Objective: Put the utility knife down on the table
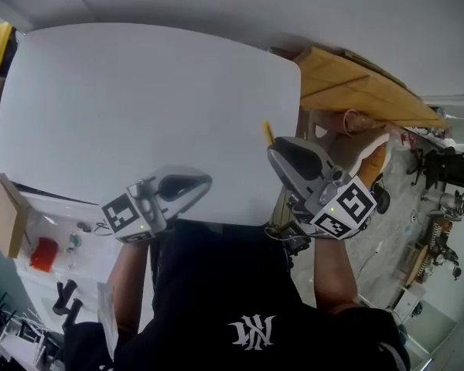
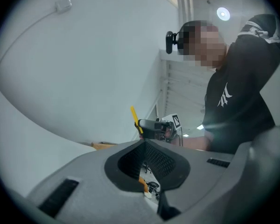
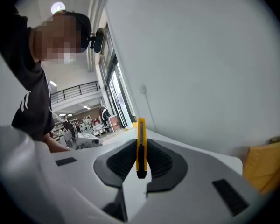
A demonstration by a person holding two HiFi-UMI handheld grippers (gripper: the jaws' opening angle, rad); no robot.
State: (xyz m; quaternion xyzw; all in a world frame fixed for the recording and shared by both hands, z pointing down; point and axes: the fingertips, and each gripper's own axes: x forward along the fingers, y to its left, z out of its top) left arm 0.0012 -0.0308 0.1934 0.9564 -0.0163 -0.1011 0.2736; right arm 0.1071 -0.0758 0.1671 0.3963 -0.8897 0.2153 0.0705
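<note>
The yellow utility knife [image 3: 141, 146] stands upright between the black pads of my right gripper [image 3: 141, 164], which is shut on it. In the head view its tip [image 1: 267, 132] pokes out past the right gripper [image 1: 274, 150], at the right edge of the white table [image 1: 139, 107]. The left gripper view shows the same knife [image 2: 135, 117] held up above the table. My left gripper [image 1: 206, 182] hovers over the table's near edge. Its jaws [image 2: 144, 146] are together with nothing between them.
Wooden boards [image 1: 356, 83] lie just beyond the table's right edge. A cardboard box [image 1: 6, 215] and a red item [image 1: 42, 253] sit on a lower white surface at the near left. Cluttered floor shows at the right.
</note>
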